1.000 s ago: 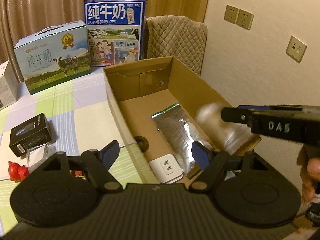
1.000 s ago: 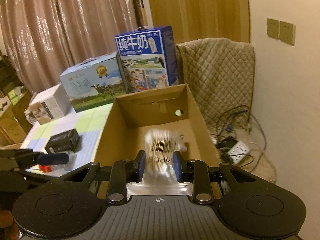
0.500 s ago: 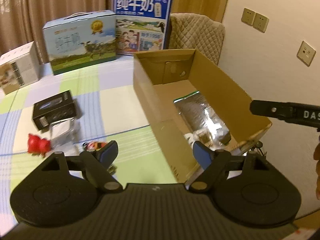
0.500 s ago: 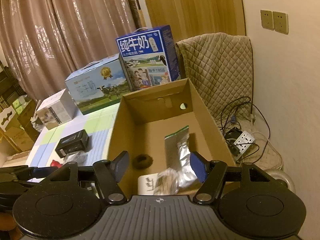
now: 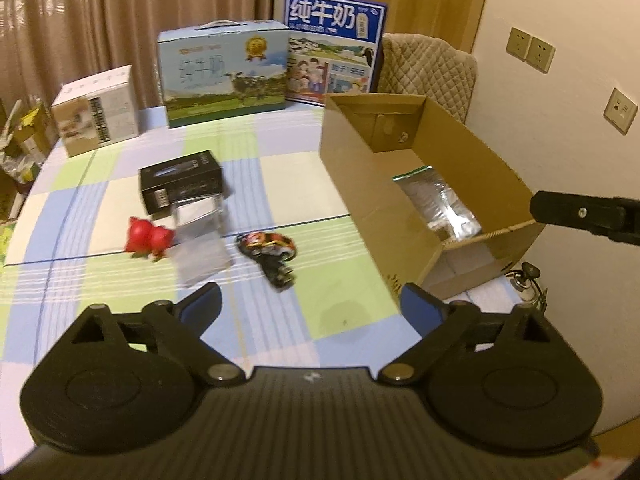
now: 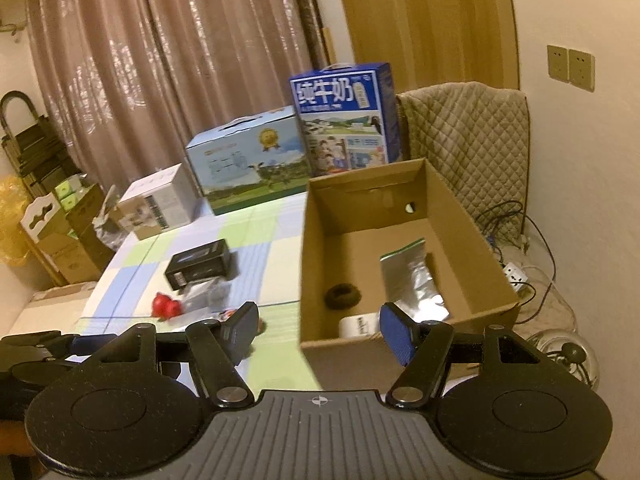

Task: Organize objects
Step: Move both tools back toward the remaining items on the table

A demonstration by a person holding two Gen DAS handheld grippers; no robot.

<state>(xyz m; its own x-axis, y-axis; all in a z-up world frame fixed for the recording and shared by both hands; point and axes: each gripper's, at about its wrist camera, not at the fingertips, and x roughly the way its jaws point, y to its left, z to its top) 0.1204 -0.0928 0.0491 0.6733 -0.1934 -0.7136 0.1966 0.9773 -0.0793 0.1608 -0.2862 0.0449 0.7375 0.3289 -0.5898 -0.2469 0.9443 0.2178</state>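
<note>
The small toy motorbike in black, red and orange (image 5: 267, 249) lies on its side on the checked worktop (image 5: 304, 184), loose and nearest the left hand-held gripper (image 5: 310, 306) in the left wrist view. It looks light, rigid and knobbly, probably plastic; I judge the body between the wheels the safest place to take hold, since the thin ends could twist out of the pads. The left hand-held gripper's jaws are opening wide, and nothing is between them. Left of the toy lie a clear crinkled plastic packet (image 5: 200, 240), which looks limp and slippery, a pair of red rounded figures (image 5: 147, 238), and a black rectangular carton (image 5: 182, 184); all sit close together, so a reach for one may nudge another. The open brown cardboard box (image 5: 360, 184) stands to the right with a silver foil pouch (image 5: 440, 204) inside. The tip of the right hand-held gripper (image 5: 576, 214) juts in over the box's near corner.

In the right wrist view the right hand-held gripper (image 6: 320, 330) hangs before the cardboard box's near wall (image 6: 340, 354), its jaws apart and empty. Inside the box lie the foil pouch (image 6: 412, 280), a dark ring-shaped thing (image 6: 342, 296) and a white flat object (image 6: 358, 325), leaving bare floor at the back. The box's tall wall stands between the loose things and that space, so anything carried in must clear the rim. Two milk cartons (image 6: 344, 120) stand behind, well apart.
</note>
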